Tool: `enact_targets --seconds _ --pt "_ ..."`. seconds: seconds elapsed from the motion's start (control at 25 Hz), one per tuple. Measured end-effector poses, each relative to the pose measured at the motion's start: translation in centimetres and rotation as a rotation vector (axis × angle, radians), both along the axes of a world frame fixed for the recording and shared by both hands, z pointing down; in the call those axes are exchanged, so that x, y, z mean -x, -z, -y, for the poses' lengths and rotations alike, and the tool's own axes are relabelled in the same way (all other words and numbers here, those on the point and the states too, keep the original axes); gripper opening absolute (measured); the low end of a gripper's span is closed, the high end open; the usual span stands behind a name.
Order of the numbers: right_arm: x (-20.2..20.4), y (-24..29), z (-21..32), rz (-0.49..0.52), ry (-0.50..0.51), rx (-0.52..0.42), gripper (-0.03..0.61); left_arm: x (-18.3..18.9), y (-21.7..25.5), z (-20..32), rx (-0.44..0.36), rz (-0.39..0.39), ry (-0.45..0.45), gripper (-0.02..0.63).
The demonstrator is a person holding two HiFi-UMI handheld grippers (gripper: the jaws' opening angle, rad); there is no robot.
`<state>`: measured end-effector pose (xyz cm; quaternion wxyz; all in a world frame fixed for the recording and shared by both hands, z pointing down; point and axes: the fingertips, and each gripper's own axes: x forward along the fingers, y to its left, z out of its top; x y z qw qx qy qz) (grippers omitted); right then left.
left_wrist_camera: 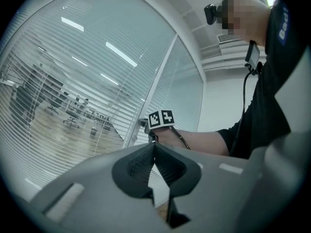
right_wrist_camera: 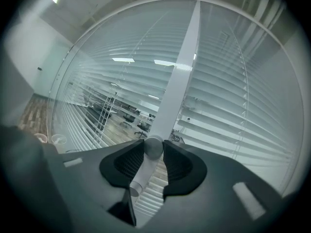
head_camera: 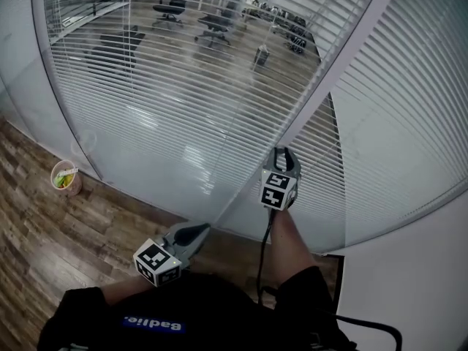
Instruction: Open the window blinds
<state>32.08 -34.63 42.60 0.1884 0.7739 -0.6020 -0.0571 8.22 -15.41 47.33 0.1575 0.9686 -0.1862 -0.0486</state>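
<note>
At the glass wall in front of me hang the window blinds, in two panels either side of a white frame post; the slats of the left panel stand tilted enough that I see office chairs on the far side, while the right-hand panel reads as a nearly solid white sheet. My right gripper is up against that post, pointing close to level, and its jaws are clamped on a small cylindrical knob that stands out from the post; in the right gripper view the knob's round grey end sits squeezed between the two ribbed pads, and its pale barrel runs down and to the left between them. My left gripper hangs lower and nearer to my body, well apart from the knob, pointing towards the glass; its jaws are pressed together at the tips with nothing in them. A black cable drops from the right gripper along my forearm. Down to the left, a cup stands on the wooden floor, just beside the foot of the glass.
</note>
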Motion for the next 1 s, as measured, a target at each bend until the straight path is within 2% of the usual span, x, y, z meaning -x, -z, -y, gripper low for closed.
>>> enact_targets --seconds 0.72,0.76,0.88,1.0 --pt "-0.1 -0.2 0.1 -0.132 -0.028 0.052 0.132 1.8 0.3 -0.2 -0.019 -0.003 0.005 0.000" --pt "-0.1 0.1 0.1 -0.119 -0.025 0.038 0.137 2.0 0.5 -0.1 -0.024 -0.001 0.006 0.000" --pt "0.3 1.0 -0.6 -0.085 -0.009 -0.015 0.231 2.6 0.9 -0.1 -0.031 -0.002 0.003 0.000" --pt "0.9 1.3 -2.1 -0.073 -0.006 -0.064 0.242 2.7 0.8 -0.1 -0.034 -0.005 -0.013 0.000"
